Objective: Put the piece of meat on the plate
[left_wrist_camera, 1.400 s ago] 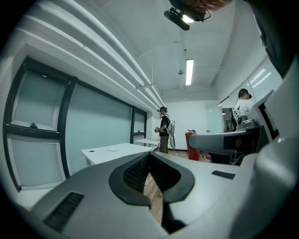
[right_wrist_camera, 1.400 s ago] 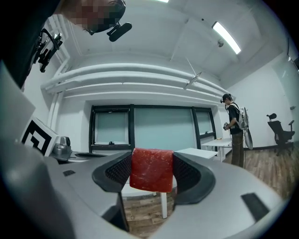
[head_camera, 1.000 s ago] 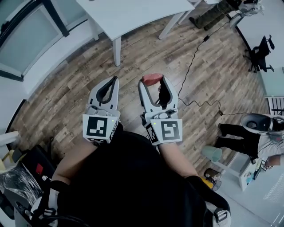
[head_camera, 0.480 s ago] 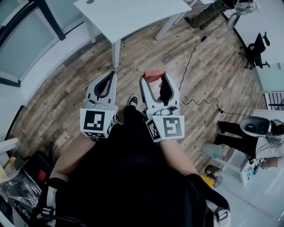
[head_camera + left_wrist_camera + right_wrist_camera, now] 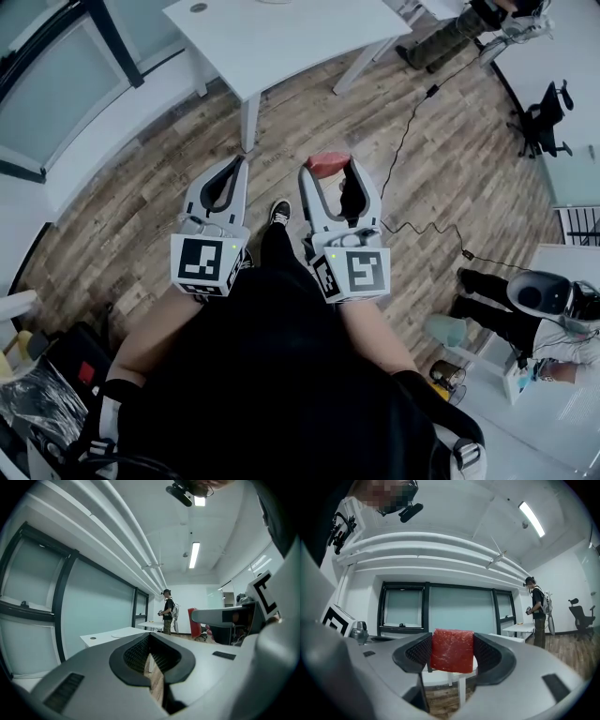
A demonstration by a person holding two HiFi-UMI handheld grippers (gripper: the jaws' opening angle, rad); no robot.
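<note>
Right gripper view: right gripper (image 5: 451, 660) pinches red marbled slab of raw meat (image 5: 451, 648) between pads, likely for carrying. Left gripper (image 5: 153, 666) pressed together, empty, idle. White rectangular table (image 5: 281, 37) at 12 o'clock; plate unseen.

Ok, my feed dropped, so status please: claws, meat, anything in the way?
Left claw shut, empty. Right claw shut on the piece of meat. No plate in view; white table ahead.
</note>
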